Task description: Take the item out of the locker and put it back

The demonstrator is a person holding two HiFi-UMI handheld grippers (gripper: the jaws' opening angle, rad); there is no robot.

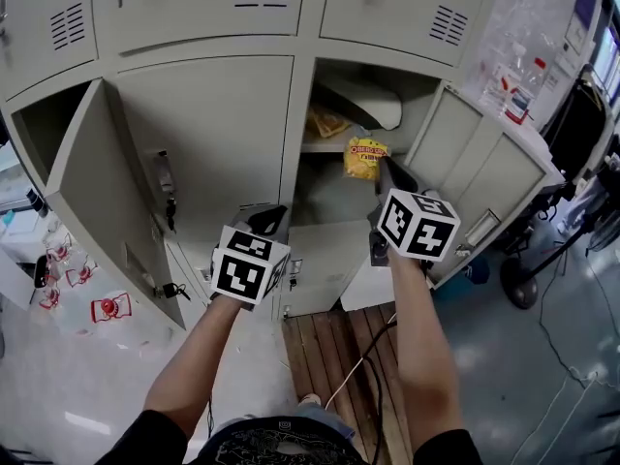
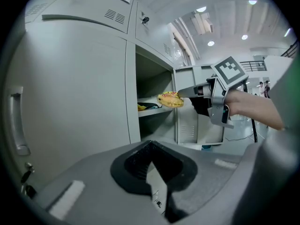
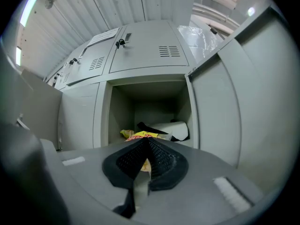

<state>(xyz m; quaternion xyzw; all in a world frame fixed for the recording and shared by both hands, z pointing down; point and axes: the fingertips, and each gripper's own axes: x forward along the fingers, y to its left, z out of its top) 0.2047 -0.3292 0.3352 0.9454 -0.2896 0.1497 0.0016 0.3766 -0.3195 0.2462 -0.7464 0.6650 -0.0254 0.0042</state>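
Gripping the snack bag [image 1: 366, 158], the right tool [image 3: 146, 144] holds it level, lengthwise toward the locker [image 1: 291, 95]; left tool [image 2: 150, 145] closed, empty.

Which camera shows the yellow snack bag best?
The head view: the whole snack bag faces it. The left gripper view shows it small, side-on; the right gripper view mostly hides it behind its jaws.

The locker [image 1: 327, 200] stands open beside its swung-out door [image 1: 489, 174]; the snack bag [image 1: 365, 158] and cluttered shelf [image 1: 320, 147] crowd its mouth.
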